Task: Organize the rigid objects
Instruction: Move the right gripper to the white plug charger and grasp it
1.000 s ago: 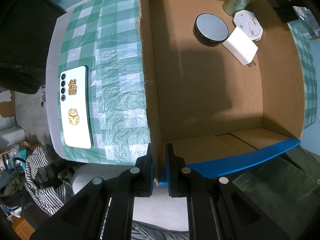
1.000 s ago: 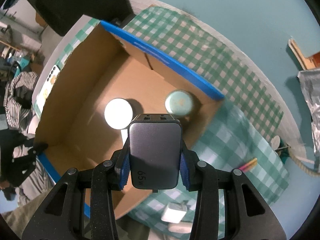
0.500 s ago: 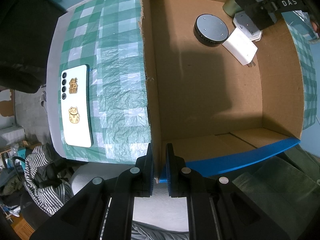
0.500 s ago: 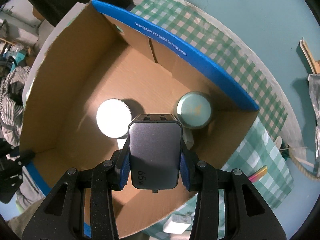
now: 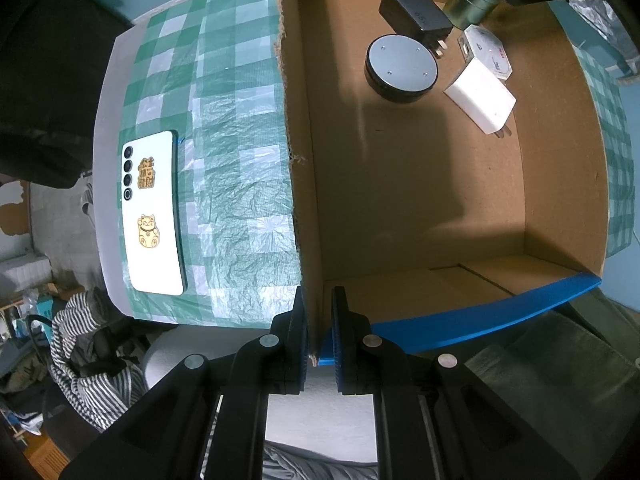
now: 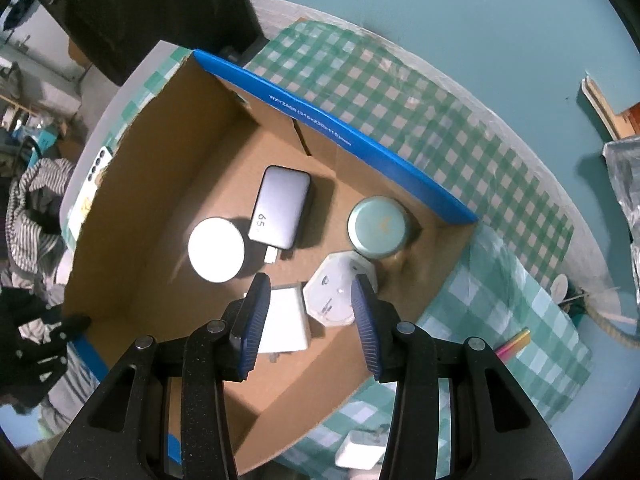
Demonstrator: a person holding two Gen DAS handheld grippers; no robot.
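A cardboard box (image 5: 560, 160) with blue rims stands on a green checked cloth. My left gripper (image 5: 319, 330) is shut on the box's near corner wall. My right gripper (image 6: 308, 312) is open and empty above the box. The grey 65W charger (image 6: 282, 212) lies on the box floor, also seen in the left wrist view (image 5: 416, 12). Around it lie a round black puck (image 5: 402, 68), a white charger (image 5: 480, 96), a white octagonal piece (image 6: 340, 292) and a green tin (image 6: 378, 222).
A white phone (image 5: 154, 216) with gold stickers lies on the cloth left of the box. A small white plug (image 6: 358, 454) and a coloured pen (image 6: 514, 342) lie on the cloth outside the box. Striped clothing (image 5: 80, 344) hangs below the table edge.
My right gripper has opened and let go of the grey charger, which now lies on the box floor beside the puck. The gripper has drawn back. The left gripper has not moved.
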